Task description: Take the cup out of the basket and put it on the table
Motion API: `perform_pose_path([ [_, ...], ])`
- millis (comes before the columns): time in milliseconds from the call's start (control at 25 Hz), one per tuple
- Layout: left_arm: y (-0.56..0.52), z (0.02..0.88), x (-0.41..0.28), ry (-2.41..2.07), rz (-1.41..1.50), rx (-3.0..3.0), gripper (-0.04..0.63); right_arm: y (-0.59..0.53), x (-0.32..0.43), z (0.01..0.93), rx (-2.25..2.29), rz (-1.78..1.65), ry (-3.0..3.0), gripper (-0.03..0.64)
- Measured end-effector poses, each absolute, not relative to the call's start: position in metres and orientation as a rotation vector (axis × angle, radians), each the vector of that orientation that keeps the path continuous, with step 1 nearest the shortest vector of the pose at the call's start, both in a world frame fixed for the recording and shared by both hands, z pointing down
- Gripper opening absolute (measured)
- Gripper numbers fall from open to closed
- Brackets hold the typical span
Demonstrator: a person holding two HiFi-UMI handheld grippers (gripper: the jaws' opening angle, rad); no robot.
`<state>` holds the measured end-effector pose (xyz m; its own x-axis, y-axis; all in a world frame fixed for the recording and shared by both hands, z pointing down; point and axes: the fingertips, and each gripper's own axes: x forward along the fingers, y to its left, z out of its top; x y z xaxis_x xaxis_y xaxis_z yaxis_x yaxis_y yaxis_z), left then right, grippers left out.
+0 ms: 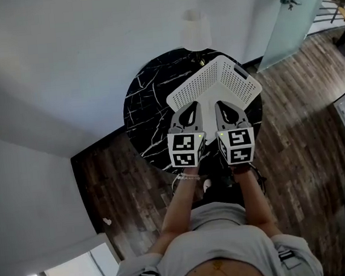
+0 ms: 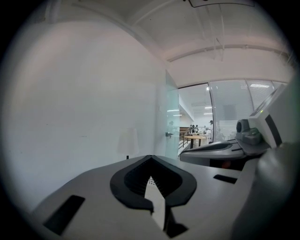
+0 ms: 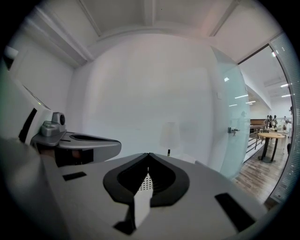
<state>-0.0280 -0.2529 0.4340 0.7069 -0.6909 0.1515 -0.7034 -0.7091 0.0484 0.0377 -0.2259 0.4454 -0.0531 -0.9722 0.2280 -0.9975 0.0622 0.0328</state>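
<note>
Can't spot the cup in any view; my guess is it's down inside the white basket [image 1: 215, 81] on the black marble table [image 1: 147, 100]; left gripper [image 1: 189, 107] and right gripper [image 1: 223, 105] hover over its near side, jaws pinched together, holding nothing; going in blind like that, I could shove the light basket toward the edge or tip the cup.

Your counter [image 1: 144, 100] has a glossy black top, stone-like and veined with white. The basket [image 1: 215, 78] on it looks like matt white plastic, perforated all over. Your left hand-held gripper [image 2: 150, 161] and right hand-held gripper [image 3: 148, 157] have smooth matt grey shells with ribbed black linings. The floor [image 1: 304, 121] is dark wood planking.
</note>
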Motion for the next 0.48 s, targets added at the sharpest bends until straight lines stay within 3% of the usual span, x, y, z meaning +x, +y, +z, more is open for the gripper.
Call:
perform_pose_path([
  [480, -0.286, 0.449, -0.008, -1.184, 0.228, 2.76, 0.005, -0.259, 0.063, 0.464, 1.975, 0.263, -2.156, 0.008],
])
